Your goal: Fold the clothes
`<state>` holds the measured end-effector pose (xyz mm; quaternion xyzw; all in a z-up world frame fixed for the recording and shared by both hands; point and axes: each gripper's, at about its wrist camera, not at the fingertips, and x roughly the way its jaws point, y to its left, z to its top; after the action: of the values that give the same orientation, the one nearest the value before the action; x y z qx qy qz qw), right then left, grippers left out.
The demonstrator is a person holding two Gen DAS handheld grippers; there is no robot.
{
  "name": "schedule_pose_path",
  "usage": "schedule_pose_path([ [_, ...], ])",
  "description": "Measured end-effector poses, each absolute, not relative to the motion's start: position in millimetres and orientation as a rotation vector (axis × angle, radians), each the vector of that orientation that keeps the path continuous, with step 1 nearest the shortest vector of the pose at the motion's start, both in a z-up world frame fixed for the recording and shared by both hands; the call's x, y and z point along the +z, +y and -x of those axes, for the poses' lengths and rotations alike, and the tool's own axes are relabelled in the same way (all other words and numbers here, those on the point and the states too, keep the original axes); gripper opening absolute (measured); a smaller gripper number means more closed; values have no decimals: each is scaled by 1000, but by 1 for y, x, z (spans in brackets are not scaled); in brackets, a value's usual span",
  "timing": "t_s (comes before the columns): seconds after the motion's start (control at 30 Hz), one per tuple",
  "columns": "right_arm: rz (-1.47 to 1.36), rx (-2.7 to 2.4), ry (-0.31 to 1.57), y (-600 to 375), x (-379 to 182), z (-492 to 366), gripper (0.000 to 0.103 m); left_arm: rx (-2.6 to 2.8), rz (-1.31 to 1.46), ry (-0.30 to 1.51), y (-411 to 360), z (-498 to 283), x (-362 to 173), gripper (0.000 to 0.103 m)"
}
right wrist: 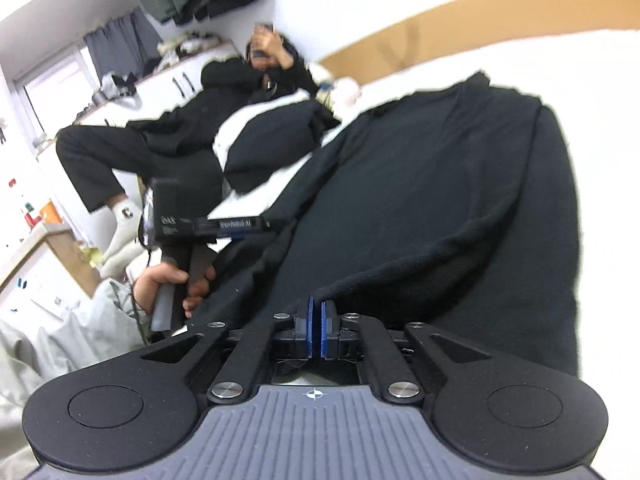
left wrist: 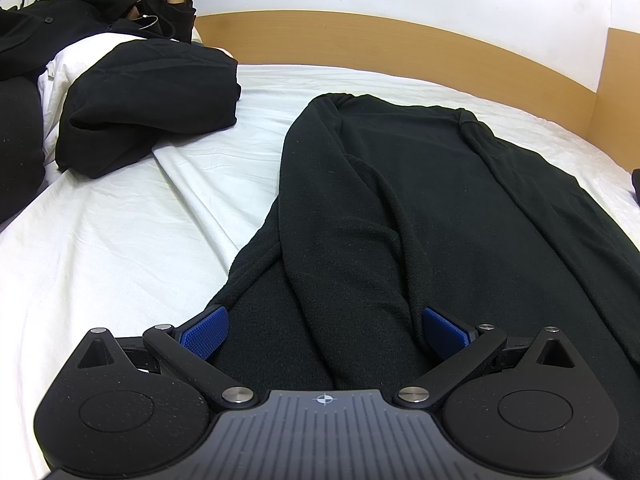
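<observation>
The right claw (right wrist: 318, 330) was pinched tight, its blue pads (right wrist: 310, 328) together on the near hem of a black fleece garment (right wrist: 420, 184), which rose slightly at the grip; the rest of the fabric spread away toward twelve and one o'clock over the white bed sheet (left wrist: 120, 240). The left claw (left wrist: 326, 332) stood wide, its blue pads (left wrist: 206, 330) straddling the garment's near edge, fabric between them but not squeezed. From it the garment stretched to twelve o'clock, sleeves folded inward along the body. In the right wrist view the left claw sat at nine o'clock, gripped by a hand (right wrist: 160, 284). A folded black garment (left wrist: 152, 104) lay at ten o'clock, beside a reclining person (left wrist: 80, 12).
</observation>
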<state>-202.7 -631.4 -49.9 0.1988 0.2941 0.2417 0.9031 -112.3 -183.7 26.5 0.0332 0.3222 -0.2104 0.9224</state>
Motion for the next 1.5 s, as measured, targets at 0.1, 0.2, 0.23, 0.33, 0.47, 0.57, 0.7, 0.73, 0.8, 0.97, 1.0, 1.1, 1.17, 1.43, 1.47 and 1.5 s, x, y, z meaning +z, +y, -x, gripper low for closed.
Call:
schedule_pose_path([
  [0.1,-404,453,589,-648,-47,226,4,-428,-65,663,-188,114,27,102],
  [0.2,-395,379,589,-666,-50,247,4,-427,-66,664,-189,114,27,102],
  [0.23,-370,339,607,-669,-52,251,4,-426,-68,664,-189,114,27,102],
  [0.33,-242,225,646,-667,-57,254,5,-424,-72,665,-189,114,28,102],
  [0.47,-99,210,585,-651,-40,246,10,-425,-68,665,-189,114,27,102],
  [0.57,-87,267,511,-634,-28,218,48,-423,-74,664,-190,114,27,102],
  [0.7,-8,345,500,-601,-36,160,71,-420,-75,664,-194,115,28,102],
  [0.73,23,337,522,-596,-43,148,71,-418,-76,663,-195,115,28,102],
  [0.8,71,304,585,-591,-60,130,71,-417,-80,662,-194,116,28,102],
  [0.97,118,274,655,-592,-84,144,71,-413,-94,666,-199,117,28,102],
  [1.0,126,263,666,-592,-82,153,71,-412,-97,666,-200,117,28,102],
  [1.1,78,262,673,-596,-76,175,71,-411,-97,666,-201,117,28,102],
  [1.17,19,285,638,-602,-68,178,71,-410,-99,665,-201,118,29,102],
  [1.43,7,292,560,-595,-50,111,73,-443,-178,710,-194,125,31,102],
  [1.47,2,287,575,-596,-56,100,73,-462,-197,710,-188,132,31,103],
  [1.5,-3,274,595,-596,-62,93,73,-483,-207,699,-180,143,30,103],
])
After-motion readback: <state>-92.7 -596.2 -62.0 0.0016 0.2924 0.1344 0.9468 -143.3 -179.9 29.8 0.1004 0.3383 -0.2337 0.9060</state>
